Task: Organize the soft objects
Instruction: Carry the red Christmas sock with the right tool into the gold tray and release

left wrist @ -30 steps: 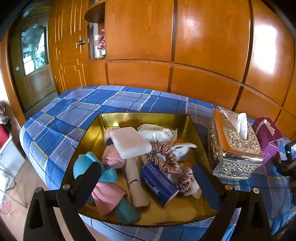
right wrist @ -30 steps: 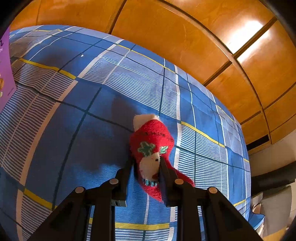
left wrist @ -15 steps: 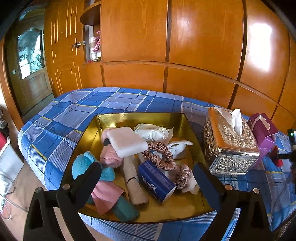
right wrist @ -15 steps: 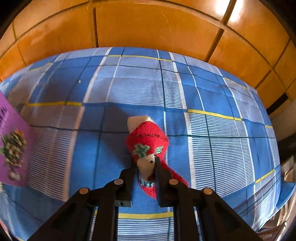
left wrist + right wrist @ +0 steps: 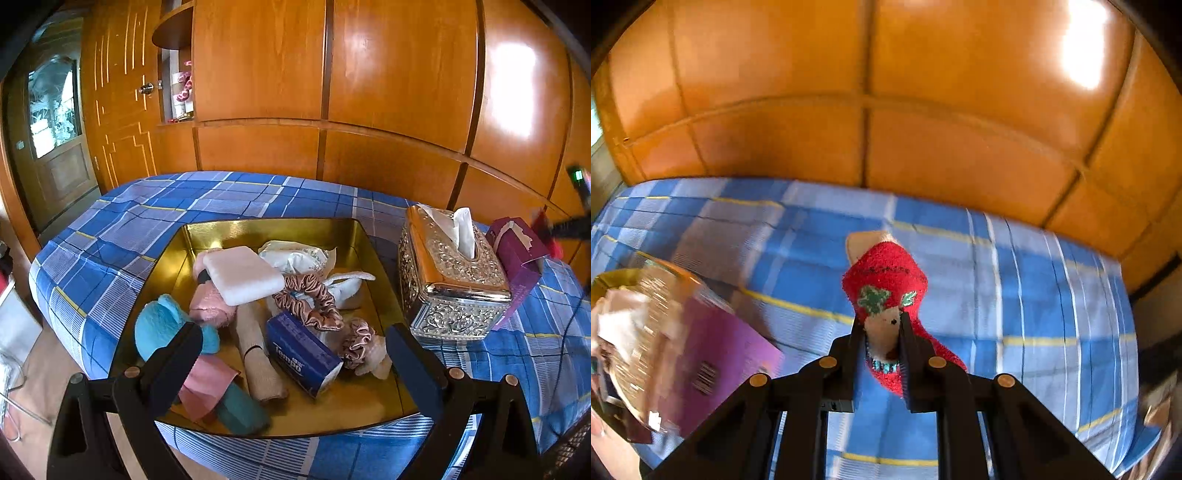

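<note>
My right gripper point(image 5: 881, 325) is shut on a red fuzzy Christmas sock point(image 5: 886, 280) and holds it lifted above the blue plaid bedspread point(image 5: 1034, 295). It shows blurred at the far right of the left wrist view point(image 5: 550, 232). My left gripper point(image 5: 293, 343) is open and empty, hovering over the near side of a gold tray point(image 5: 258, 230). The tray holds several soft things: a white sponge point(image 5: 242, 275), a teal plush point(image 5: 162, 325), pink scrunchies point(image 5: 310, 301), a blue Tempo tissue pack point(image 5: 301, 354), a rolled beige cloth point(image 5: 255, 350).
An ornate gold tissue box point(image 5: 450, 273) stands right of the tray, with a purple tissue box point(image 5: 521, 258) behind it; both show blurred in the right wrist view point(image 5: 713, 354). Wooden wall panels point(image 5: 332, 92) back the bed. A door point(image 5: 55, 129) is at far left.
My right gripper has lifted the red sock off the bedspread and swung left toward the tissue boxes. My left gripper has stayed open over the tray, almost still.
</note>
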{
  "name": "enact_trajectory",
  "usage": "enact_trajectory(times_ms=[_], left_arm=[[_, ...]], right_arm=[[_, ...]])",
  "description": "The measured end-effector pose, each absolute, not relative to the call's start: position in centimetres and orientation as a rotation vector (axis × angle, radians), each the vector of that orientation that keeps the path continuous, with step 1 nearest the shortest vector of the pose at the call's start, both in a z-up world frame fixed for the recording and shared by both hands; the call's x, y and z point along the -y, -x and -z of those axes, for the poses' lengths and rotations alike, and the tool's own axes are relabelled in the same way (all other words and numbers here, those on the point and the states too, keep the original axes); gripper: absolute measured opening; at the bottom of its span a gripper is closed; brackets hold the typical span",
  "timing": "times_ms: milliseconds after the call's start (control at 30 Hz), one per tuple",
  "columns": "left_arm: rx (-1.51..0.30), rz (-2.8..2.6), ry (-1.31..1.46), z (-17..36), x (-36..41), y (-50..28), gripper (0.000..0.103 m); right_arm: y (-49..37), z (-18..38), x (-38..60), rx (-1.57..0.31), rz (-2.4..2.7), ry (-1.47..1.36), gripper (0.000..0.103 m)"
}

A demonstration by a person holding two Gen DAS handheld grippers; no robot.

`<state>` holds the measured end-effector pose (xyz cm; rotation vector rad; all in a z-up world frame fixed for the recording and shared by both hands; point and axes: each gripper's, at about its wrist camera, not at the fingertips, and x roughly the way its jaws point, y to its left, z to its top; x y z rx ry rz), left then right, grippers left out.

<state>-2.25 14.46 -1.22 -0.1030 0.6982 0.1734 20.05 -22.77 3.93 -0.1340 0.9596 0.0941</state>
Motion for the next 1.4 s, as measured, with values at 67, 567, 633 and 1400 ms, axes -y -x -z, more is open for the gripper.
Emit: enact_trajectory(times_ms=[67,567,633,1400], left_arm=[[-0.701,-0.172,0.100,1.3,-14.5,2.2,0.100],[-0.727,-0.186,0.101,2.1,-15.3,2.0,0.100],[-0.727,-0.198,0.108,2.0,-16.0,1.9,0.100],[-0.710,-0.355,0.218,2.2,-23.1,3.3,0.100]], right_arm=[[-20.2,-5.5,20.6,-0.926,-0.133,0.160,0.014],[-11.8,-9.0,5.0,-0.774,-0.613,0.362,0.014],[-10.0,-8.1,3.5,-0.794,-0.687,0.385,0.014],[-11.2,7.2,-13.9,-1.100,-0.743,0.494,0.014]])
